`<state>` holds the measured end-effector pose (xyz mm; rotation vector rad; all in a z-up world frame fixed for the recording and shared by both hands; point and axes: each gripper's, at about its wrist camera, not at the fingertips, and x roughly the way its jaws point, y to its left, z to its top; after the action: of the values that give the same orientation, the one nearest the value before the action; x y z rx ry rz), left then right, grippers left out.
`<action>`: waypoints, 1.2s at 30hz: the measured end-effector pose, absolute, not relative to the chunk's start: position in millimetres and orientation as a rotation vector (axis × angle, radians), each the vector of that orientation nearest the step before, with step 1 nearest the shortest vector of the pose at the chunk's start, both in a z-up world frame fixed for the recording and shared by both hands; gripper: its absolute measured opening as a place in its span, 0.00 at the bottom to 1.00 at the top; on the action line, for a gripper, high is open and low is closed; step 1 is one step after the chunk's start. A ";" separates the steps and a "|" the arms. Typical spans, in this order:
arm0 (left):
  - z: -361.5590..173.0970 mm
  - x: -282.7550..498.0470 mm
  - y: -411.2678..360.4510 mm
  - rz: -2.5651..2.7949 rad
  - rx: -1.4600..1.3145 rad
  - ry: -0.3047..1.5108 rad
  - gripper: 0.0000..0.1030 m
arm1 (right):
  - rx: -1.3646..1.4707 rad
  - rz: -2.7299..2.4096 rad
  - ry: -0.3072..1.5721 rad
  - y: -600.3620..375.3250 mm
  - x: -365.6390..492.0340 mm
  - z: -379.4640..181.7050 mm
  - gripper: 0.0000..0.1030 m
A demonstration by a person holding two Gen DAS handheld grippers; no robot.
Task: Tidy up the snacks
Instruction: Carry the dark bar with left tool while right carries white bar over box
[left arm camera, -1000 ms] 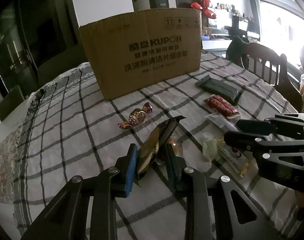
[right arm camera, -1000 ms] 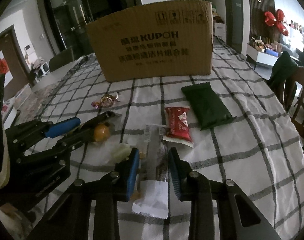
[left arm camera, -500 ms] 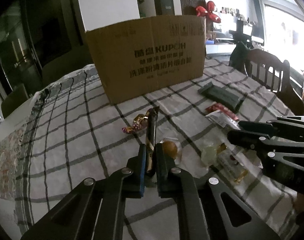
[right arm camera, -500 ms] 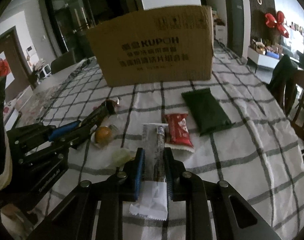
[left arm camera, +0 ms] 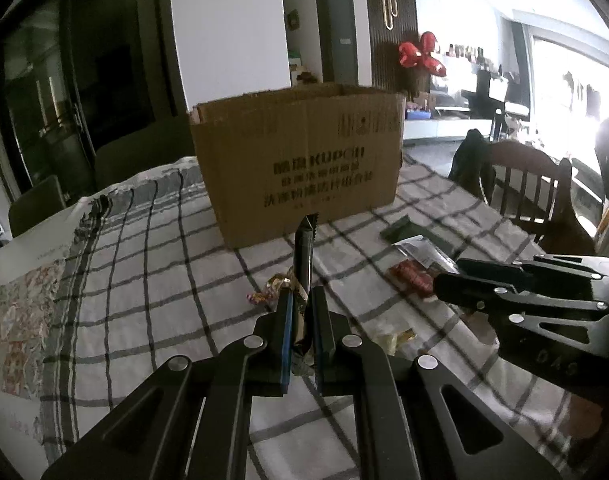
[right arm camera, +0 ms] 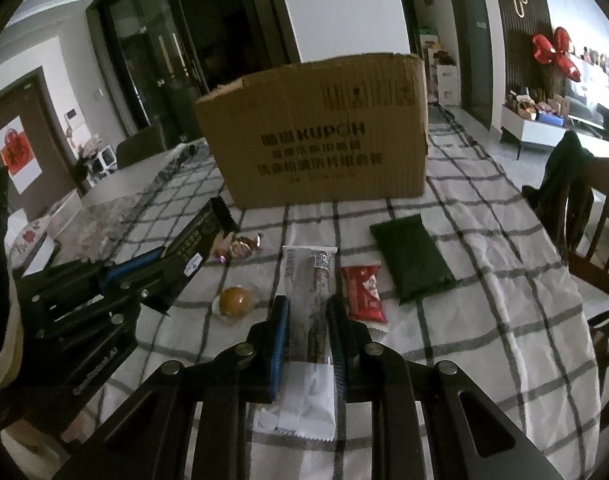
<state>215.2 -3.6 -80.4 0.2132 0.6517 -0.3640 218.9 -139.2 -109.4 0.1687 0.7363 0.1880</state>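
My left gripper (left arm camera: pixel 303 312) is shut on a dark flat snack packet (left arm camera: pixel 303 252), held on edge above the checked tablecloth; the same packet (right arm camera: pixel 202 232) shows at the left of the right wrist view. My right gripper (right arm camera: pixel 307 314) is shut on a clear-wrapped snack bar (right arm camera: pixel 310 280), lifted off the cloth. An open cardboard box (left arm camera: pixel 304 160) stands behind, also in the right wrist view (right arm camera: pixel 320 136). On the cloth lie a twist-wrapped candy (right arm camera: pixel 240 246), a round orange sweet (right arm camera: pixel 234 300), a red packet (right arm camera: pixel 362 292) and a dark green packet (right arm camera: pixel 410 260).
The table (right arm camera: pixel 484 240) wears a checked cloth. A wooden chair (right arm camera: pixel 596 216) with dark clothing on it stands at the right edge. Another chair back (left arm camera: pixel 36 204) shows at the far left. The right gripper's body (left arm camera: pixel 544 292) crosses the left wrist view.
Both grippers went from open to shut, the left on the dark packet and the right on the clear-wrapped bar. Both then rose, lifting their packets off the cloth.
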 end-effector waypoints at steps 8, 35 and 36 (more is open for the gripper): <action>-46.8 215.6 -6.7 -0.359 0.157 0.593 0.10 | 0.169 0.210 0.657 -144.5 219.5 -78.5 0.20; 43.7 333.5 -16.9 -0.367 0.059 0.508 0.10 | 0.125 0.239 0.494 -171.2 337.8 26.1 0.20; 43.8 339.2 -17.5 -0.364 0.059 0.512 0.10 | 0.117 0.242 0.495 -171.1 344.3 27.2 0.20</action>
<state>339.2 -17.5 43.8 0.0589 0.5118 -0.3637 344.3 -171.1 27.2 0.1170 0.4950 0.2416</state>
